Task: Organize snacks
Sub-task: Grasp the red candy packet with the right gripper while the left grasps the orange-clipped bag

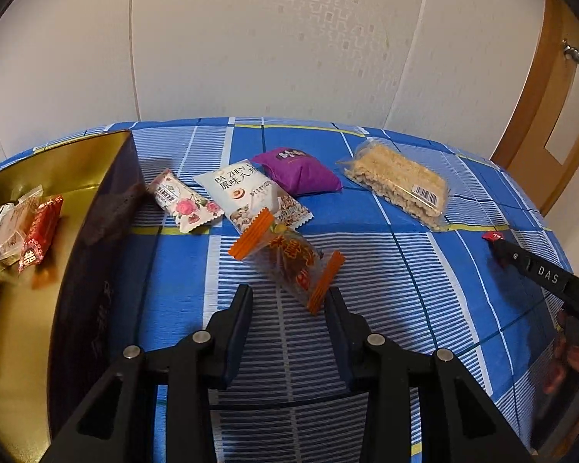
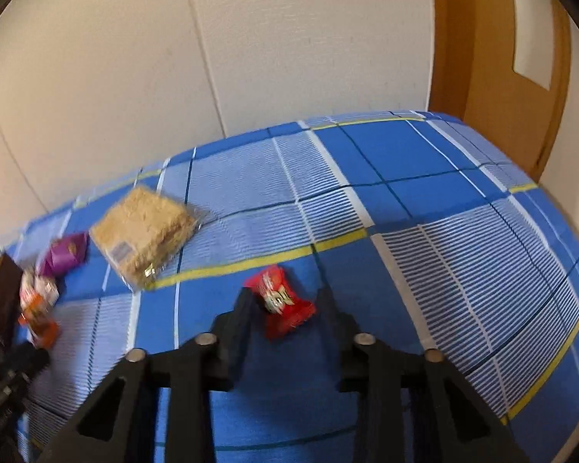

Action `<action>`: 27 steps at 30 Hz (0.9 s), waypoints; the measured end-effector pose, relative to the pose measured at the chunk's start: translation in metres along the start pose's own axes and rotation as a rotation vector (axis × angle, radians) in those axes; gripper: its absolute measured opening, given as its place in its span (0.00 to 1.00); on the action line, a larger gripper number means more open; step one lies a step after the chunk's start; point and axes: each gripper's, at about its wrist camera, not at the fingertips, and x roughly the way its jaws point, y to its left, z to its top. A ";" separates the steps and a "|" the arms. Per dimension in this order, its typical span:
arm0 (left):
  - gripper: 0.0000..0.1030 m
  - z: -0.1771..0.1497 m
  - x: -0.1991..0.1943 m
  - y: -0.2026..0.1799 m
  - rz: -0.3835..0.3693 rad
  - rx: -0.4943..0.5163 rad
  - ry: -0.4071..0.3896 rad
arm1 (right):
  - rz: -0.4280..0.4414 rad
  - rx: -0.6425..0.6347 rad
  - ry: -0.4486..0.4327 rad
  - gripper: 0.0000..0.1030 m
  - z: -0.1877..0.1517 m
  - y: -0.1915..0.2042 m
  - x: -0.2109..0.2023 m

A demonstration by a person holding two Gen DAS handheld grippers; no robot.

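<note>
At far left, the gold-lined box [image 1: 77,162] sits on the blue plaid cloth [image 1: 366,270], its dark wall facing the loose snacks. Inside it lie a red packet [image 1: 38,235] and a few pale wrappers I cannot read.

Just right of the box wall: floral packet [image 1: 185,202], touching or nearly touching the white packet [image 1: 247,193]. The purple pouch [image 1: 301,171] lies behind the white one, overlapping its far corner. The orange-edged packet [image 1: 289,266] lies in front of the white packet, over its near edge, tilted.

My left gripper [image 1: 288,301] is spread wide and holds nothing; the near end of the orange-edged packet lies between the fingertips, closer to the right one. No contact that I can confirm. Nothing else sits between the jaws.

Further right, well apart from that cluster: clear bag of rice cake [image 1: 399,185], barcode label up.

At the right side of the cloth, my right gripper [image 2: 285,297] is also open wide, holding nothing. The red candy [image 2: 281,301] lies on the cloth between its fingertips, its far end just beside the left finger [image 2: 243,308]; right finger apart from it. Right wrist view is motion-blurred, so contact is uncertain. Behind the cloth: pale wall [image 1: 289,38] and a wooden door [image 1: 548,88] at far right.
</note>
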 end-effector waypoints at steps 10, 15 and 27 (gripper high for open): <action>0.74 0.022 0.002 0.005 -0.015 -0.223 0.063 | 0.014 -0.022 0.006 0.27 -0.002 0.008 -0.006; 0.50 0.042 0.026 0.000 0.065 -0.251 0.133 | 0.017 -0.015 0.004 0.27 -0.001 0.007 -0.005; 0.37 -0.017 -0.010 -0.014 0.089 0.039 -0.029 | 0.054 0.025 0.016 0.25 -0.002 0.003 -0.007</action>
